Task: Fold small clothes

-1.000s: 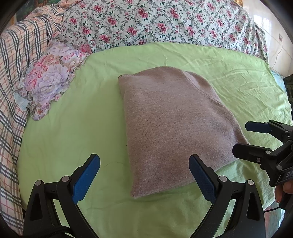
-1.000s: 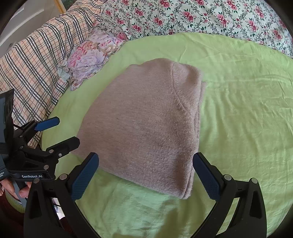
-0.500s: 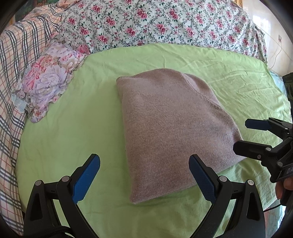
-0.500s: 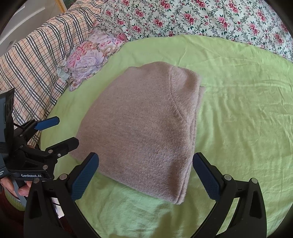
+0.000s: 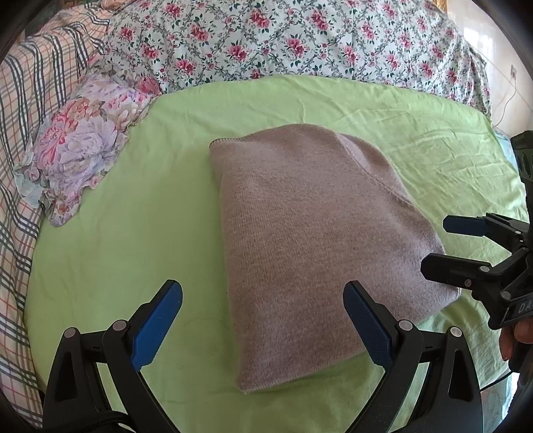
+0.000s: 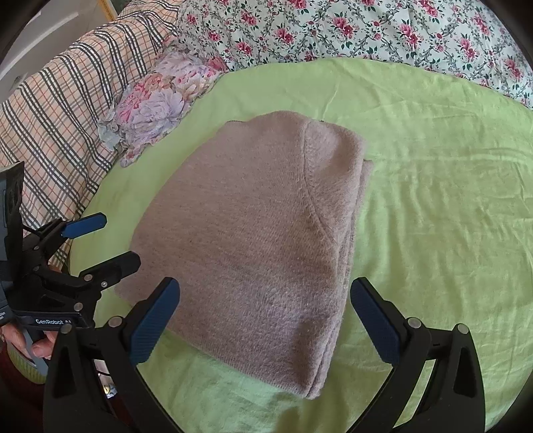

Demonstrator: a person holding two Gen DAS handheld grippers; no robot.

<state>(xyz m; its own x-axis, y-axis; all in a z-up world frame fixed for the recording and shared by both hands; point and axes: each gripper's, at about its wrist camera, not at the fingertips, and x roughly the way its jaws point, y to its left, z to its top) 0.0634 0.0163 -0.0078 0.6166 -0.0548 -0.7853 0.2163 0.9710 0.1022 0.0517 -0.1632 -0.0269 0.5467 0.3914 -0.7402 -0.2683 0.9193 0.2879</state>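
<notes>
Spreading across the bed as a flat working surface, a green sheet, with a flowered quilt bunching at 12 o'clock and a small floral pillow lying at 10 o'clock. Resting centred on it, a folded mauve knit sweater, looking already squared into a neat packet. Hovering at 6 o'clock, left gripper and right gripper, fingers spread wide and grasping nothing, probably pausing to check the fold.

On the bed, the green sheet lies bare along its right side and near edge, with open room there. The folded sweater fills the middle. At the far-left corner a flowered pillow blocks the way, with a plaid blanket along the left edge and a floral quilt across the far edge.
</notes>
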